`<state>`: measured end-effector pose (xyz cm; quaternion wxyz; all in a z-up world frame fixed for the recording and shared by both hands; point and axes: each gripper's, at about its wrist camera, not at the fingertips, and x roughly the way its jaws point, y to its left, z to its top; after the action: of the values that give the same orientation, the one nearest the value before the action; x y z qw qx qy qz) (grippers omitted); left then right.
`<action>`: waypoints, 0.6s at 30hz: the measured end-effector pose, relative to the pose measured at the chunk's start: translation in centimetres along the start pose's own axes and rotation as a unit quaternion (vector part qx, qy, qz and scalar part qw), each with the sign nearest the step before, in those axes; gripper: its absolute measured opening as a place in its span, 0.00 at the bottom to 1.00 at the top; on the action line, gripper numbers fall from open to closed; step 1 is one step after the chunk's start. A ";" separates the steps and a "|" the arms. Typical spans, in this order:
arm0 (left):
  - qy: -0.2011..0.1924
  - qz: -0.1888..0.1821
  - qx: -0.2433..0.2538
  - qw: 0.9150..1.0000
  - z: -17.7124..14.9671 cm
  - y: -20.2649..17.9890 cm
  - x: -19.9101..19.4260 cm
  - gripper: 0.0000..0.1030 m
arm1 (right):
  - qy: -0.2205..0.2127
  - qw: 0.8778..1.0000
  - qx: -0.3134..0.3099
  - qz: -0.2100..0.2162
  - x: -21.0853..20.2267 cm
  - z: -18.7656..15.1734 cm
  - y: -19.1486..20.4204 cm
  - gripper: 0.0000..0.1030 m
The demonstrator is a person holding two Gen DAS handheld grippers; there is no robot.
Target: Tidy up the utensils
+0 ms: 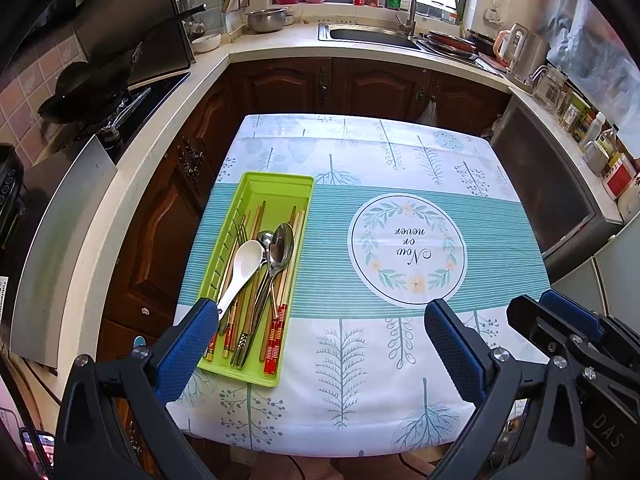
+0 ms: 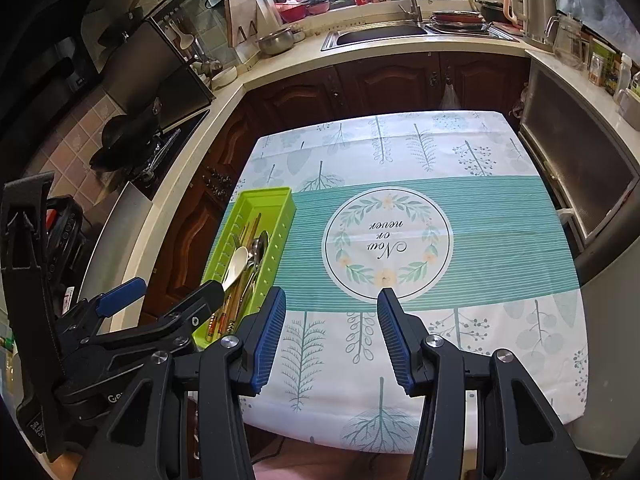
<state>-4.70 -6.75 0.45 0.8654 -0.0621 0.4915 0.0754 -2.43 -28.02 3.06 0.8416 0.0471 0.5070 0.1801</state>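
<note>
Green tray (image 1: pixel 248 184) is sitting lengthwise near the table's left edge. All utensils are lying piled inside it, handles toward the camera: white ceramic spoon (image 1: pixel 244 264) resting on top at left, metal spoon (image 1: pixel 281 242) bowl-up beside it, a smaller metal spoon (image 1: pixel 265 237) between them, fork (image 1: pixel 239 229) and chopsticks (image 1: pixel 276 336) with red-patterned ends lying underneath.

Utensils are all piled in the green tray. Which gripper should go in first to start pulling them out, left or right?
Left, probably. The left gripper is open, one finger already beside the white spoon handle in the green tray. The right gripper, also open, hangs over bare tablecloth, off to the tray's right.
</note>
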 end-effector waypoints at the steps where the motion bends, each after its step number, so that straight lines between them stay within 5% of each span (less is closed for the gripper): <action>1: -0.001 0.000 0.001 1.000 0.0 0.0 -0.1 0.99 | -0.001 1.000 0.000 -0.001 -0.1 0.0 0.0 0.47; 18: -0.002 -0.001 0.006 1.000 0.7 0.2 -0.4 0.99 | -0.006 1.000 0.000 -0.002 -0.7 0.3 -0.1 0.47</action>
<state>-4.36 -6.50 1.19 0.8668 -0.0573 0.4901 0.0721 -2.46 -28.30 3.80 0.8450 0.0477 0.5020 0.1783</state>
